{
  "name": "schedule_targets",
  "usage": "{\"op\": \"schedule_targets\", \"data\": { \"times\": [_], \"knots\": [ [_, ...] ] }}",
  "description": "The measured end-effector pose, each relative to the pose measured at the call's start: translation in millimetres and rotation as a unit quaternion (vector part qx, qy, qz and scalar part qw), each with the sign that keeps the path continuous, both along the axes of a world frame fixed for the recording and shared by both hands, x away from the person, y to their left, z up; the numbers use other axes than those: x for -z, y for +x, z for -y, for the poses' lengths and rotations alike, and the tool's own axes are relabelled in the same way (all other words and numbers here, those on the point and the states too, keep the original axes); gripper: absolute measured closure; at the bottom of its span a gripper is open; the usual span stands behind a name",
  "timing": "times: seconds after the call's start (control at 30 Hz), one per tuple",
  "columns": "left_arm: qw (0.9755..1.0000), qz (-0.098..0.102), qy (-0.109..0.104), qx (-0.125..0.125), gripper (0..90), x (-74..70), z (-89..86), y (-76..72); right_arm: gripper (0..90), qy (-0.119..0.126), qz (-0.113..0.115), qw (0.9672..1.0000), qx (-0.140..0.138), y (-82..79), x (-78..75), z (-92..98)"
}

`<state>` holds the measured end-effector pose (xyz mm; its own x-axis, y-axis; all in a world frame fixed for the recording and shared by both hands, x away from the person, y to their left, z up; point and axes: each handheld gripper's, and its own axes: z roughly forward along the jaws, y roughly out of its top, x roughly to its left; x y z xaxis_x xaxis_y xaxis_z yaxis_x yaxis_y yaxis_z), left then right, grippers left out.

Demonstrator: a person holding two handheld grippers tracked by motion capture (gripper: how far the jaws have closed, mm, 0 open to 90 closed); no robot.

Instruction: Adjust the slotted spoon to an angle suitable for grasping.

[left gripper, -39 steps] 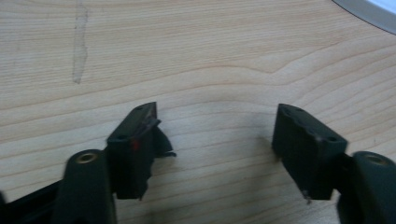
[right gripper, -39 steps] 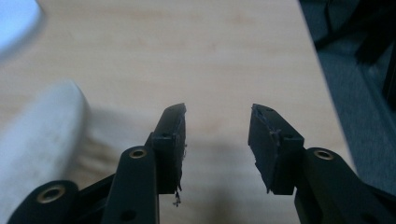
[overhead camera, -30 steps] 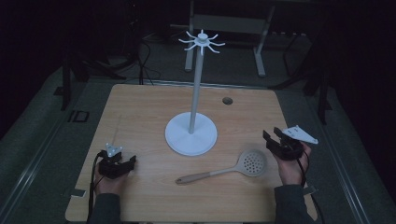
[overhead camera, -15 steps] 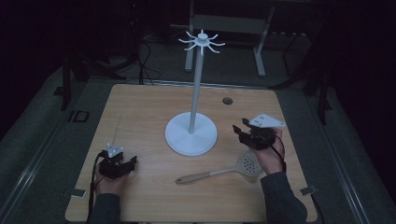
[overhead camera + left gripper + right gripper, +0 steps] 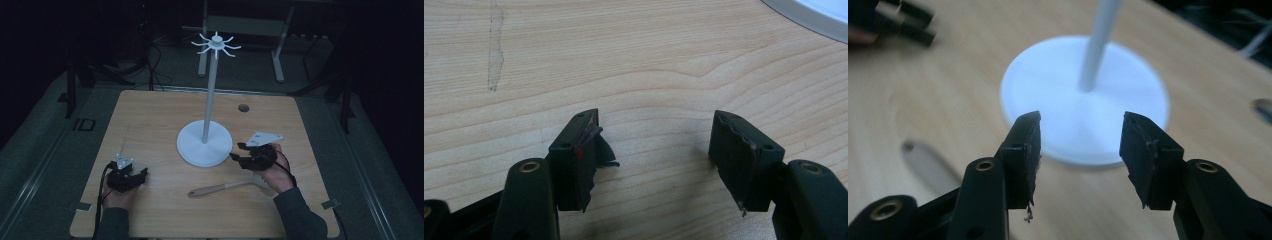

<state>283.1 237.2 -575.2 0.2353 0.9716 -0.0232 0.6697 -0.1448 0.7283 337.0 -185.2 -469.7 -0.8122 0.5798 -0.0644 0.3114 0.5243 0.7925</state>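
Observation:
A white stand with a round base, a tall pole and a ring of hooks at the top rises from the middle of the wooden table. A wooden-handled skimmer lies in front of it; the person's right hand covers its head. My right gripper hovers just right of the base, pointing at it. Its jaws have just been opening and hold nothing. Beyond the right gripper I see the white base. My left gripper rests at the front left, and this left gripper stands open over bare wood.
A small round hole sits in the table behind the stand. The blurred skimmer handle lies left of my right jaws. The base's rim shows at the top right of the left gripper view. Dark floor and metal frames surround the table.
The right gripper has moved left from the table's right edge, past the skimmer's head, up to the stand's base. The left gripper has kept still.

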Motion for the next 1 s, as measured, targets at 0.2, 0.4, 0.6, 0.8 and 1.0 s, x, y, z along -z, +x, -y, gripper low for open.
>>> {"op": "schedule_targets", "data": {
  "times": [0.2,0.4,0.6,0.8,1.0],
  "knots": [
    [1.0,-0.001,0.003,0.002,37.1,0.0,0.3,-0.2,49.7,-0.034,-0.032,0.9978,-0.047,-7.4,23.0,-10.2],
    [1.0,0.0,0.006,0.003,36.6,0.3,1.3,-0.3,47.2,-0.053,-0.063,0.9942,-0.069,-12.0,47.9,-14.9],
    [1.0,0.0,0.008,0.004,36.5,0.3,1.4,-0.4,43.2,-0.069,-0.087,0.9883,-0.105,-17.6,66.8,-22.9],
    [0.9999,-0.001,0.009,0.004,36.5,0.2,1.4,-0.4,40.3,-0.087,-0.109,0.9812,-0.133,-18.1,80.9,-27.7],
    [0.9999,0.0,0.009,0.004,36.4,0.3,1.5,-0.3,46.9,-0.099,-0.111,0.9768,-0.154,-17.0,88.2,-32.0]
  ]
}}
